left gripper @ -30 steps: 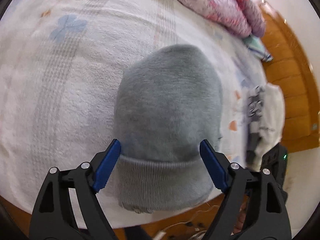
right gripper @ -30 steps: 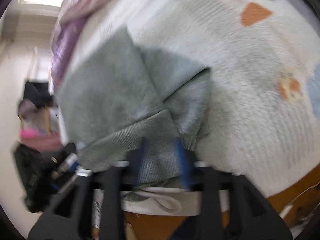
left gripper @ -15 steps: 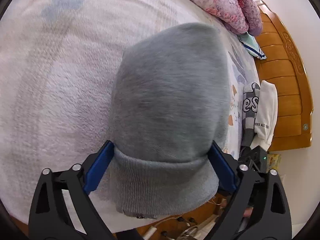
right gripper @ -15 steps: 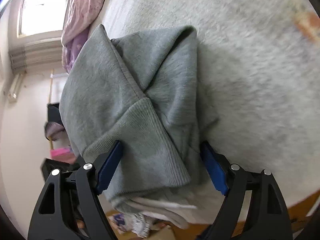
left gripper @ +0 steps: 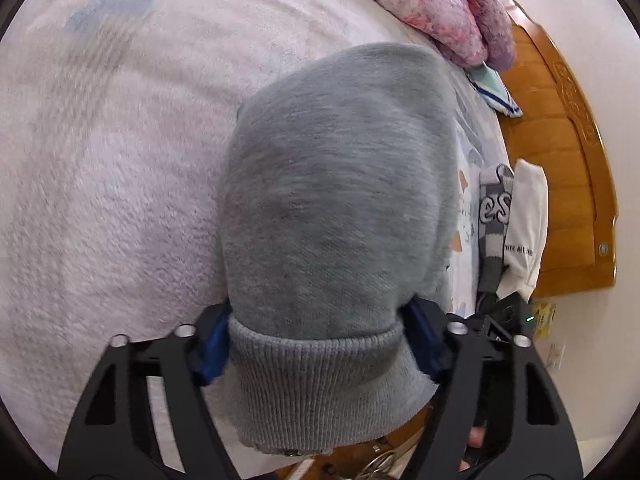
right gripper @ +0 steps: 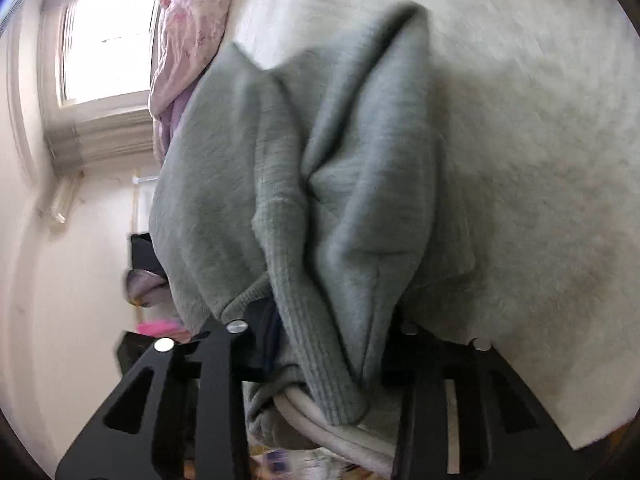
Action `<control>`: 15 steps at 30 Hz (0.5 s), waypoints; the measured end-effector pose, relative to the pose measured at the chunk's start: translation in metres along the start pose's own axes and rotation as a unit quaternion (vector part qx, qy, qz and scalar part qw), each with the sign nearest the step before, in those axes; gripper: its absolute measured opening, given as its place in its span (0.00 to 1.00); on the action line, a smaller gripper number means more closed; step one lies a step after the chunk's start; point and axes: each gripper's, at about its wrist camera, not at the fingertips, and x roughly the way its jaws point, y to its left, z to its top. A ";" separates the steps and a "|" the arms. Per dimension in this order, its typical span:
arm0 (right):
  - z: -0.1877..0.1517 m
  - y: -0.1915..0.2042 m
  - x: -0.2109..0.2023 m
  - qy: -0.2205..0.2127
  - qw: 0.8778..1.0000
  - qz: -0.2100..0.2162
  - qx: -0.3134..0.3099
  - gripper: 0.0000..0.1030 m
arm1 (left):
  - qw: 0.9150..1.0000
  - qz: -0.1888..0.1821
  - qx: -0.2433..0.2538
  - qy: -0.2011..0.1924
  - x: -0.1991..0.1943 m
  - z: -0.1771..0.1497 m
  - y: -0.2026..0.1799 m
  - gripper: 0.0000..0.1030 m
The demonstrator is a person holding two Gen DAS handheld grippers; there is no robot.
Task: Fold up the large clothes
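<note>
A grey sweatshirt [left gripper: 340, 184], folded into a thick bundle, lies on the white fleece blanket [left gripper: 120, 160] near the bed's front edge. My left gripper [left gripper: 320, 328] straddles its ribbed hem [left gripper: 320, 380]. The jaws are closing, and the blue pads [left gripper: 214, 340] press in on both sides of the cloth. In the right wrist view the sweatshirt [right gripper: 280, 160] is bunched into deep folds on the blanket [right gripper: 540, 160]. My right gripper [right gripper: 332, 320] is closing on its ribbed edge. The cloth is squeezed tight between the jaws and hides the pads.
A pink floral quilt [left gripper: 432, 4] lies at the far end of the bed. A wooden bed board [left gripper: 560, 160] runs along the right, with a grey lettered garment [left gripper: 496, 208] and a white one [left gripper: 524, 216] folded beside it. A bright window [right gripper: 104, 40] is at the left.
Both grippers came down over the sweatshirt's near end with wide jaws, then narrowed onto it. In the right wrist view the flat folds have bunched up between the jaws.
</note>
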 end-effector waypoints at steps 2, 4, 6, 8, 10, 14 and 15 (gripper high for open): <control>-0.002 0.022 -0.013 -0.012 0.999 -0.027 -0.034 0.26 | 1.000 -0.005 0.015 -0.006 -0.013 0.003 -0.009 0.61; -0.004 0.047 -0.026 -0.025 0.997 -0.041 -0.062 0.25 | 1.000 -0.014 0.016 -0.014 -0.025 0.006 -0.020 0.60; -0.005 0.078 -0.050 -0.044 0.992 -0.058 -0.105 0.25 | 0.999 -0.022 0.031 -0.027 -0.043 0.010 -0.045 0.60; 0.003 0.100 -0.080 -0.061 0.990 -0.046 -0.119 0.25 | 0.996 -0.034 0.060 -0.047 -0.061 0.018 -0.082 0.60; 0.014 0.119 -0.113 -0.085 0.986 -0.037 -0.142 0.25 | 0.993 -0.051 0.082 -0.063 -0.071 0.026 -0.120 0.60; 0.061 0.145 -0.193 -0.130 0.975 -0.033 -0.177 0.25 | 0.985 -0.088 0.121 -0.085 -0.066 0.039 -0.207 0.60; 0.073 0.149 -0.210 -0.138 0.973 -0.034 -0.183 0.25 | 0.983 -0.096 0.129 -0.087 -0.059 0.041 -0.230 0.60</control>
